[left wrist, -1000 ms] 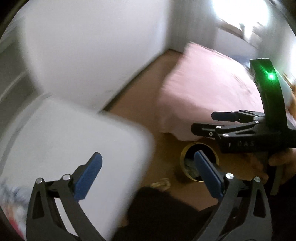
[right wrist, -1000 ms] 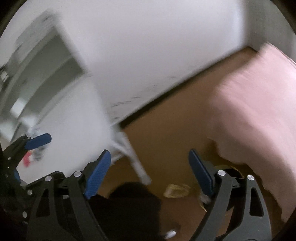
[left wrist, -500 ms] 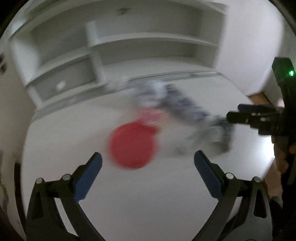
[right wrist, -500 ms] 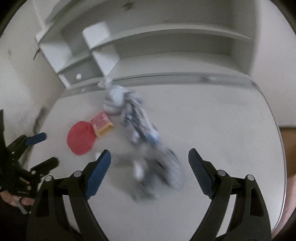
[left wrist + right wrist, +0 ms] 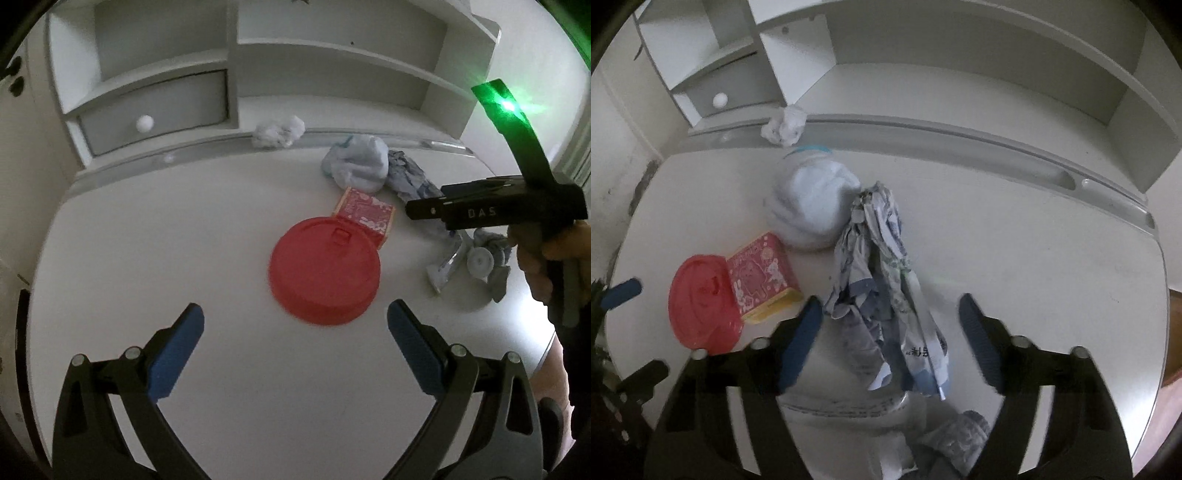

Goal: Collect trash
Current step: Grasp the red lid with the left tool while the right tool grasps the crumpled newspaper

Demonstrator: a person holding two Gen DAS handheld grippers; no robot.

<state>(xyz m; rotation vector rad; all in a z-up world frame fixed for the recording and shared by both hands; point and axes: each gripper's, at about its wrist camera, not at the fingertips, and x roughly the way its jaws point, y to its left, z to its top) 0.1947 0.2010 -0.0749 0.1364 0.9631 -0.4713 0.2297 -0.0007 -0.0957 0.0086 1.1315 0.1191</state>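
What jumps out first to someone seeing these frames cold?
The red lid lies flat mid-desk, straight ahead of the open left gripper, with a pink patterned box touching its far edge. Next, the long crumpled blue-and-white wrapper running between the fingers of the open right gripper, and the pale bundled bag at its far end. A small white paper wad rests at the back ledge of the white desk.

Wrapper (image 5: 886,295) end under tongs, blurred.
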